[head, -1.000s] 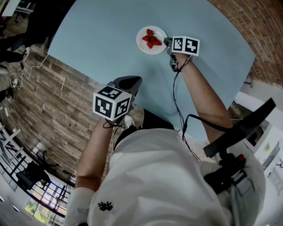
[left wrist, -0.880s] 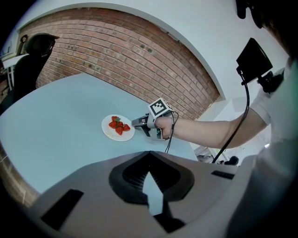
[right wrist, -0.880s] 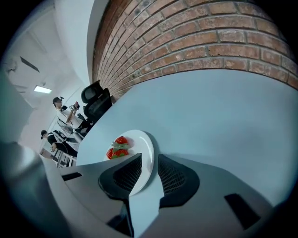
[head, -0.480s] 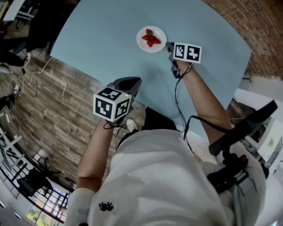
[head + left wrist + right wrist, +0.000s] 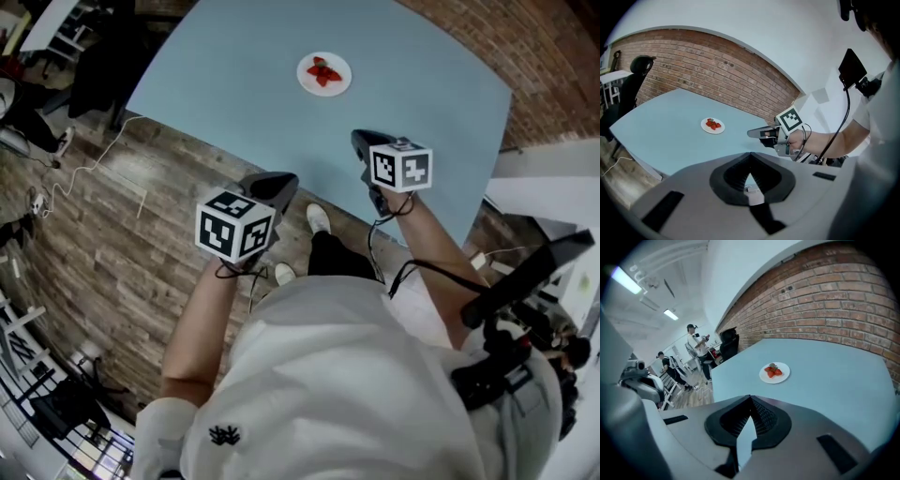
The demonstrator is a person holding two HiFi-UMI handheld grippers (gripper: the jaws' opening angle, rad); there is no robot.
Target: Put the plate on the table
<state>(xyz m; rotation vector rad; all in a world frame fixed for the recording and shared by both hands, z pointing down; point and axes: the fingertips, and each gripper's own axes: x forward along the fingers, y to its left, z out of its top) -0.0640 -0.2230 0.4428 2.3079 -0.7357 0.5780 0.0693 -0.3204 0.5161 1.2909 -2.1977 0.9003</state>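
A small white plate (image 5: 324, 73) with red strawberries rests on the light blue table (image 5: 225, 84), toward its far side. It also shows as the plate (image 5: 712, 125) and the plate (image 5: 775, 372) in the two gripper views, with nothing touching it. My right gripper (image 5: 361, 141) hovers over the table's near edge, well short of the plate, shut and empty. From the left gripper view the right gripper (image 5: 757, 133) points at the plate. My left gripper (image 5: 281, 180) hangs off the table above the floor, jaws together with nothing between them.
A brick wall (image 5: 834, 301) runs behind the table. The wooden floor (image 5: 103, 234) at the left carries a white cable (image 5: 84, 159). A dark chair (image 5: 633, 79) stands at the table's far left end. People (image 5: 696, 345) stand far off in the room.
The right gripper has drawn back from the plate's rim toward the table's near edge. The plate stays put on the table. The left gripper has held its place.
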